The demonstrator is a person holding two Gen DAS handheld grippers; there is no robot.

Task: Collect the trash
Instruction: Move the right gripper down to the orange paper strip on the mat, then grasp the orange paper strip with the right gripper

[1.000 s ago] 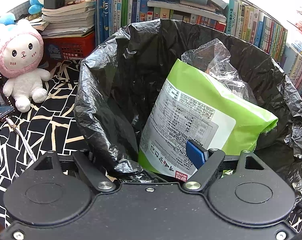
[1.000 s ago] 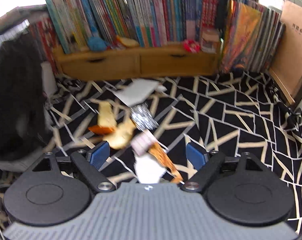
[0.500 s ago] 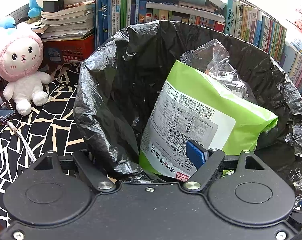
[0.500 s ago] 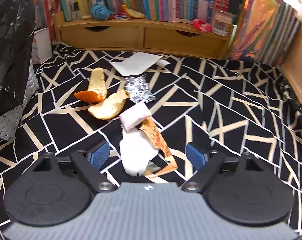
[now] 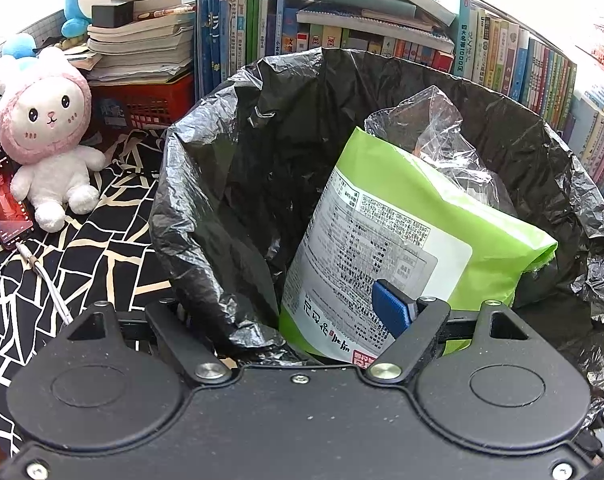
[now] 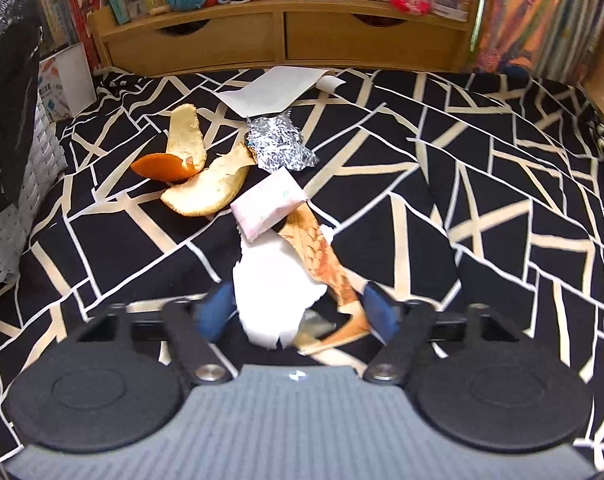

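A bin lined with a black bag fills the left wrist view. A green snack packet and a clear plastic bag stand in it. My left gripper hangs wide at the bin's near rim. Its right pad lies in front of the packet; the left pad is hidden by a fold of the bag. My right gripper is low over the cloth, jaws closing, with a torn white paper and an orange-brown wrapper between the pads.
More trash lies beyond on the black patterned cloth: a pink packet, crumpled foil, orange peels and a white sheet. A wooden drawer shelf with books stands behind. A plush toy and a phone sit left of the bin.
The right gripper has come down closer to the paper and wrapper, and its pads have drawn in around them. The left gripper and the bin look the same.
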